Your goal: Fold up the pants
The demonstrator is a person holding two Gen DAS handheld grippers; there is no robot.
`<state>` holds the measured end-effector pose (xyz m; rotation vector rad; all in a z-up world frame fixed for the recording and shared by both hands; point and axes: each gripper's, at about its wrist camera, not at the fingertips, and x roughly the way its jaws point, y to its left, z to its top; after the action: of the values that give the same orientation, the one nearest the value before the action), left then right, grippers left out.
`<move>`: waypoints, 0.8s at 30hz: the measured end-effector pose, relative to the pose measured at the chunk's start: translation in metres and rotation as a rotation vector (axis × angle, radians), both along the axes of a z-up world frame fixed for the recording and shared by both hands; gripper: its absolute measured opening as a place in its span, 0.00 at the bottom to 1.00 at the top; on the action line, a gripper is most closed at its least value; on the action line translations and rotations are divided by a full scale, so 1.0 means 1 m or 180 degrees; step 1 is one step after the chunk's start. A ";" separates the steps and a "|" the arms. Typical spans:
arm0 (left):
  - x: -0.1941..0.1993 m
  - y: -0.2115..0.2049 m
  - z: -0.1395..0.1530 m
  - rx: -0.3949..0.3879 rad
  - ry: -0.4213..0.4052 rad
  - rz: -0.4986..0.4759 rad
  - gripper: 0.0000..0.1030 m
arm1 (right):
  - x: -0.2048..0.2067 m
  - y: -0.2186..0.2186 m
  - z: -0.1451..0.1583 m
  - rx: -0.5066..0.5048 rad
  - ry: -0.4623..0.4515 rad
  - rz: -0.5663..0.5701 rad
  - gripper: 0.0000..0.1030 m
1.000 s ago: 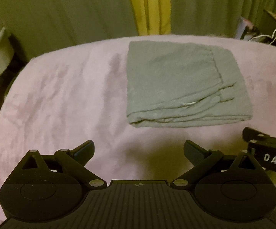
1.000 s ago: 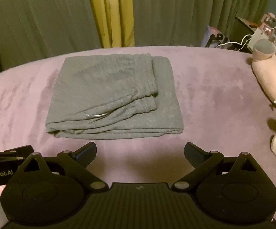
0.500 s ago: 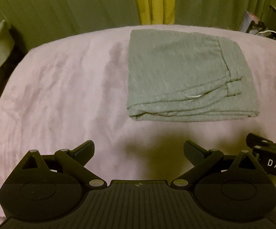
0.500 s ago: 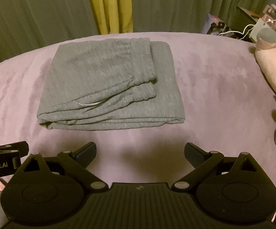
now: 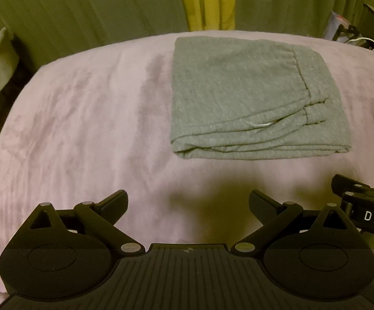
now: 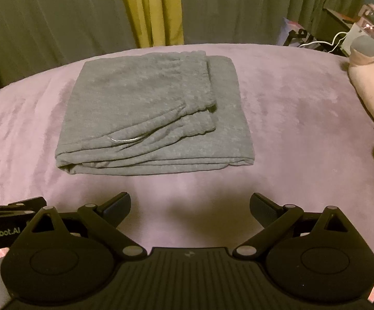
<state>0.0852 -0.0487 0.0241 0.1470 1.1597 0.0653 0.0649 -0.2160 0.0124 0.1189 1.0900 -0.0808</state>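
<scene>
The grey pants [image 5: 249,98] lie folded into a flat rectangle on the purple blanket [image 5: 83,129], with layered edges facing me and a white drawstring showing. They also show in the right wrist view [image 6: 150,113]. My left gripper [image 5: 188,204] is open and empty, held back from the near edge of the pants. My right gripper [image 6: 190,206] is open and empty, also short of the pants. The right gripper's side shows at the right edge of the left wrist view [image 5: 368,206].
Pink stuffed toys [image 6: 370,82] lie on the blanket at the right. Green and yellow curtains [image 6: 150,10] hang behind the bed. A dark stand with white cables [image 6: 342,31] is at the back right. The blanket [image 6: 303,129] spreads around the pants.
Both grippers shifted slightly, then eased back, so the pants sit a little differently in each view. The pants have not moved. Both grippers stayed open.
</scene>
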 end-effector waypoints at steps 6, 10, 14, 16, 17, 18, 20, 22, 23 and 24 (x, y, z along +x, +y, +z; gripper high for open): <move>-0.001 -0.001 0.000 0.0011 0.0001 -0.0007 0.99 | 0.000 0.000 0.000 0.0016 -0.0012 -0.0001 0.96; -0.001 -0.003 0.000 0.0011 0.0010 -0.0003 0.99 | -0.001 0.000 0.000 0.0026 -0.0007 -0.0009 0.96; -0.001 -0.003 -0.001 0.0005 0.0011 0.0004 0.99 | -0.001 -0.001 0.000 0.0028 -0.0008 -0.0010 0.96; -0.001 -0.003 -0.001 -0.0005 0.0017 0.0001 0.99 | -0.001 -0.001 0.000 0.0023 -0.0013 -0.0007 0.96; -0.001 -0.003 -0.002 -0.0008 0.0020 0.0003 0.99 | -0.001 0.000 0.000 0.0024 -0.0016 -0.0006 0.96; -0.001 -0.002 -0.002 -0.0008 0.0019 0.0004 0.99 | -0.001 0.000 0.000 0.0025 -0.0012 -0.0005 0.96; -0.001 -0.002 -0.002 0.0001 0.0025 0.0001 0.99 | -0.001 0.000 -0.001 0.0027 -0.0013 -0.0005 0.96; -0.001 -0.002 -0.003 -0.0009 0.0043 -0.0018 0.99 | -0.001 0.000 -0.002 0.0016 -0.0004 -0.0006 0.96; -0.001 -0.002 -0.003 -0.0017 0.0048 -0.0022 0.99 | -0.001 0.001 -0.002 0.0014 -0.0006 -0.0006 0.96; 0.000 -0.002 -0.004 -0.0017 0.0051 -0.0023 0.99 | -0.001 0.001 -0.002 0.0014 -0.0003 -0.0004 0.96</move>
<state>0.0848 -0.0509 0.0205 0.1474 1.1750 0.0547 0.0643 -0.2151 0.0100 0.1236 1.0894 -0.0794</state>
